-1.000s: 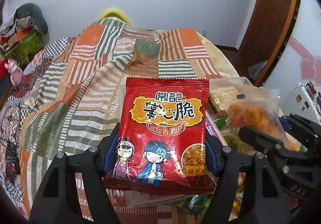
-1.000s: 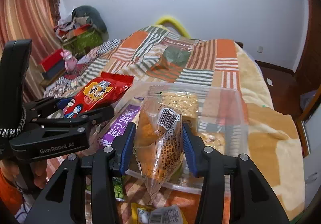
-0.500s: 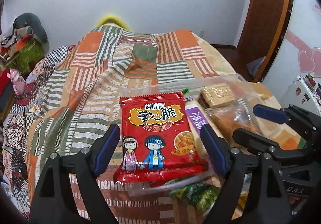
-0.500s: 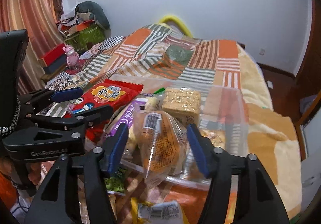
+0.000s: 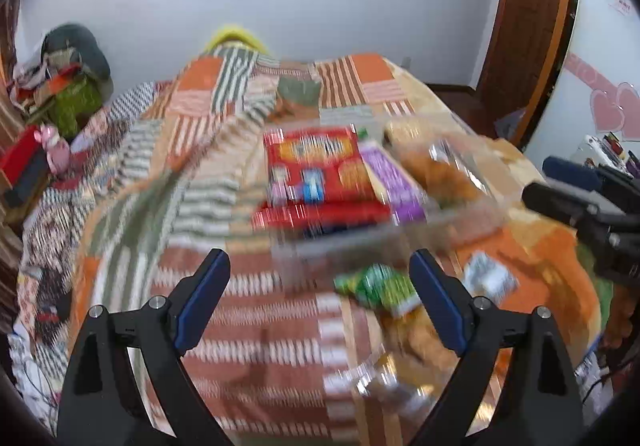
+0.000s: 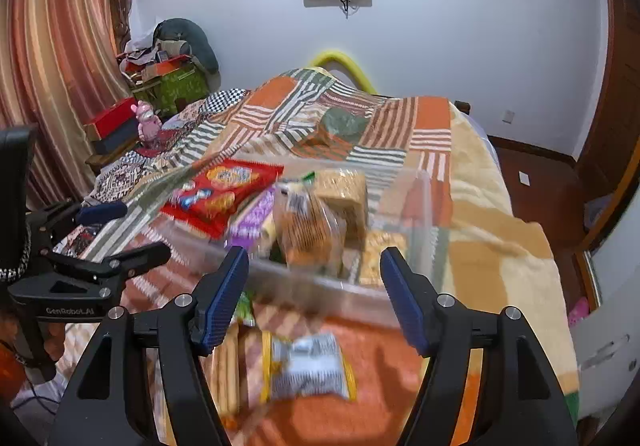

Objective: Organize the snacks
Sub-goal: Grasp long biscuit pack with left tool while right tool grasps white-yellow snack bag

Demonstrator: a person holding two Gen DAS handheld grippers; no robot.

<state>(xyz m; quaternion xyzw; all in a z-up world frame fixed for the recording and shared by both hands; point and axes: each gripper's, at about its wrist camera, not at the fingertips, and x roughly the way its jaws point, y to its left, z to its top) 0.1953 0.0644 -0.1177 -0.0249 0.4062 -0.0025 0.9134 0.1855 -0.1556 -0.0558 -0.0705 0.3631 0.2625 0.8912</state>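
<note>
while jaws gape, red snack packet (image 5: 320,170) beyond

My bed (image 6: 472,206) wears a striped patchwork quilt (image 5: 192,174). On it sits a clear bin (image 6: 352,294) of snacks; nearer me lie a green packet (image 5: 380,286) and a grey-and-yellow packet (image 6: 308,370).

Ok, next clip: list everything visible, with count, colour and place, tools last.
Clear bin: one, transparent, on the bed.
Red snack bag: one, red, in the bin's left part.
Purple pack: one, beside the red bag.
Clear bag of orange snacks: one, in the bin's middle.
Cracker block: one, tan, behind it.
Green packets: green, in front of the bin; count unclear.
Grey-and-yellow packet: one, in front of the bin.
Quilt: one, orange-green patchwork.
Left tool: open, empty.
Right tool: open, empty.
</note>
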